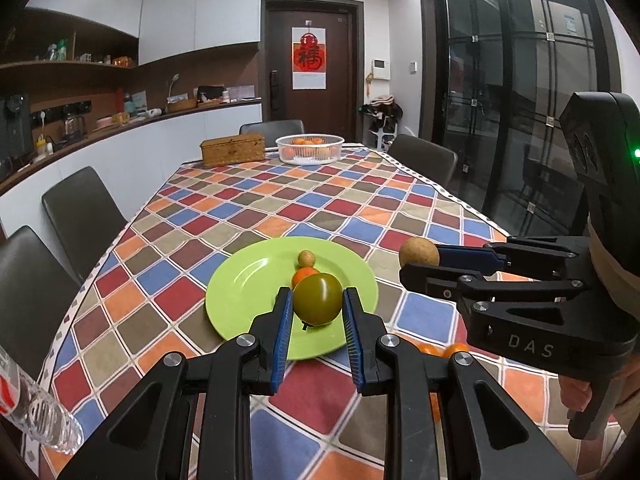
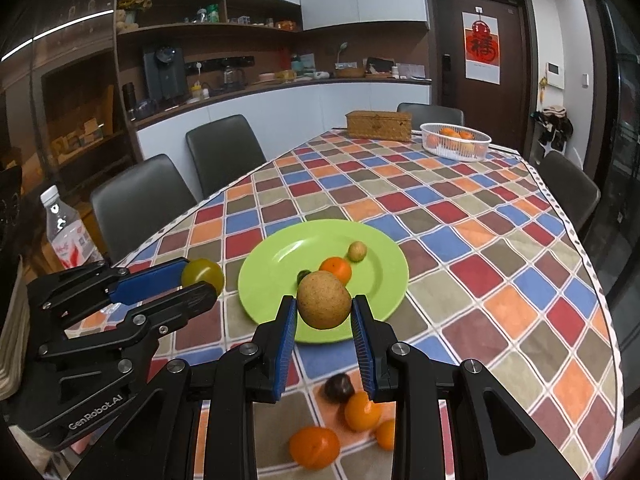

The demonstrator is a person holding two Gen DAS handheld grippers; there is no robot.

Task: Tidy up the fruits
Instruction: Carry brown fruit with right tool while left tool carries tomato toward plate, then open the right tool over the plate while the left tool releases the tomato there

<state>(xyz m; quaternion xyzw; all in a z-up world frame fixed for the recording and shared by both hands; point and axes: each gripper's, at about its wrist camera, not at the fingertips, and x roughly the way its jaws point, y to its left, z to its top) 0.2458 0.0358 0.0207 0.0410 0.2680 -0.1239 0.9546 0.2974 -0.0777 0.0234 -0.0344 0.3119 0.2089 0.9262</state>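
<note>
The left gripper jaws clamp a smooth olive-green round fruit, likely soft; the right gripper jaws pinch a firm-looking rough brown round fruit across its middle, both above the near rim of the lime-green plate.

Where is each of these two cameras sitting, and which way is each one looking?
Left wrist: on the left gripper, facing along its fingers at its green fruit over the green plate; right gripper and a hand show.
Right wrist: on the right gripper, holding a tan fruit; left gripper shows.
Shared: plate, checked tablecloth, white basket.
</note>
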